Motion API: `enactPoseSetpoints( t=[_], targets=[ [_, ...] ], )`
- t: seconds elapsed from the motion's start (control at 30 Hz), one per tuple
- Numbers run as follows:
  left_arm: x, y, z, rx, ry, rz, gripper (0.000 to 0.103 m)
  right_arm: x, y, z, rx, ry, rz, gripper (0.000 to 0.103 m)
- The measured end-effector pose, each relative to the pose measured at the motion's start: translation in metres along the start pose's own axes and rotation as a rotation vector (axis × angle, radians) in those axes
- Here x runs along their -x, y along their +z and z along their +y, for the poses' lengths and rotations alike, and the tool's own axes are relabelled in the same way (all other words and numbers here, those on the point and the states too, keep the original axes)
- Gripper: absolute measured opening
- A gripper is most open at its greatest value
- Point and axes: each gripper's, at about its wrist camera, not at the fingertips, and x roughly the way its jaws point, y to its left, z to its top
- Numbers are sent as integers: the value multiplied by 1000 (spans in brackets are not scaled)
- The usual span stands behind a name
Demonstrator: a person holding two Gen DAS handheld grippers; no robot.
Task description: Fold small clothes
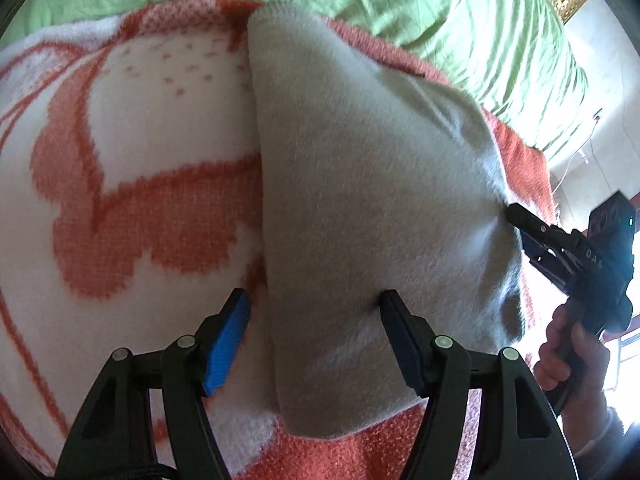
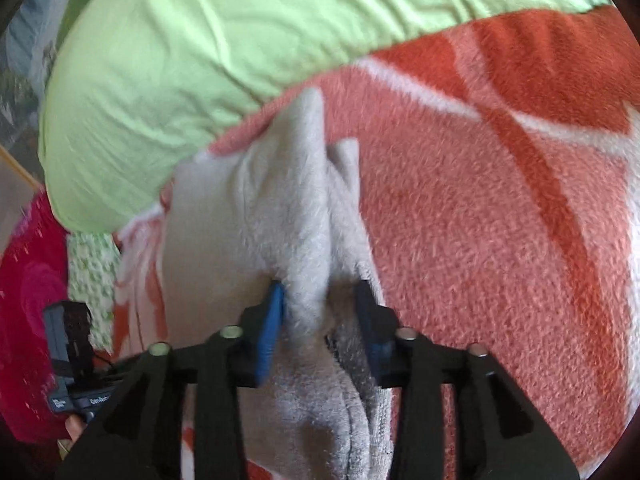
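Note:
A fuzzy pale grey garment [image 1: 360, 184] lies folded on an orange-and-white blanket [image 1: 132, 128]. My left gripper [image 1: 312, 308] is open, straddling the garment's left edge near its front corner; one finger rests on the blanket, the other presses on the grey cloth. The right gripper [image 1: 520, 228] shows at the garment's right edge in the left wrist view. In the right wrist view the right gripper [image 2: 320, 300] has a bunched fold of the grey garment [image 2: 280, 200] between its fingers, with the jaws partly apart around it.
A light green bedsheet [image 1: 460, 12] lies beyond the blanket [image 2: 500, 220], also in the right wrist view [image 2: 180, 40]. A red cloth [image 2: 28, 300] and a green-patterned cloth [image 2: 92, 272] lie at the left. The left gripper's handle [image 2: 68, 360] shows there too.

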Motion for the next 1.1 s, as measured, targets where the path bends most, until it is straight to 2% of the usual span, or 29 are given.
enactPoseSetpoints(
  t=[0.07, 0.1, 0.4, 0.5, 0.57, 0.73, 0.8, 0.9, 1.0, 1.03, 1.07, 1.1],
  targets=[
    [2, 8, 8, 2, -8, 0, 73, 2, 4, 0, 2, -10, -16, 65],
    [1, 11, 11, 10, -14, 5, 76, -3, 7, 0, -1, 4, -3, 66],
    [-7, 30, 34, 109, -96, 24, 88, -45, 21, -7, 3, 67, 95, 73],
    [-13, 33, 44, 135, -135, 30, 89, -55, 26, -11, 7, 108, 127, 74],
    [-25, 36, 33, 155, -168, 34, 89, -58, 29, -12, 14, 124, 140, 75],
    [-39, 43, 37, 192, -237, 62, 89, -60, 34, -27, -31, 208, 163, 75],
    [-48, 44, 38, 213, -248, 75, 86, -60, 35, -35, -41, 227, 167, 75],
    [-51, 43, 42, 236, -284, 72, 71, -61, 35, -41, -30, 215, 176, 75],
    [-48, 41, 38, 211, -272, 55, 57, -70, 31, -38, -30, 201, 206, 74],
    [-49, 42, 32, 198, -261, 50, 51, -73, 29, -35, -32, 222, 232, 59],
    [-49, 43, 29, 191, -255, 47, 48, -76, 27, -32, -37, 240, 261, 50],
    [-47, 42, 27, 188, -258, 45, 44, -75, 24, -28, -38, 235, 265, 49]
  ],
)
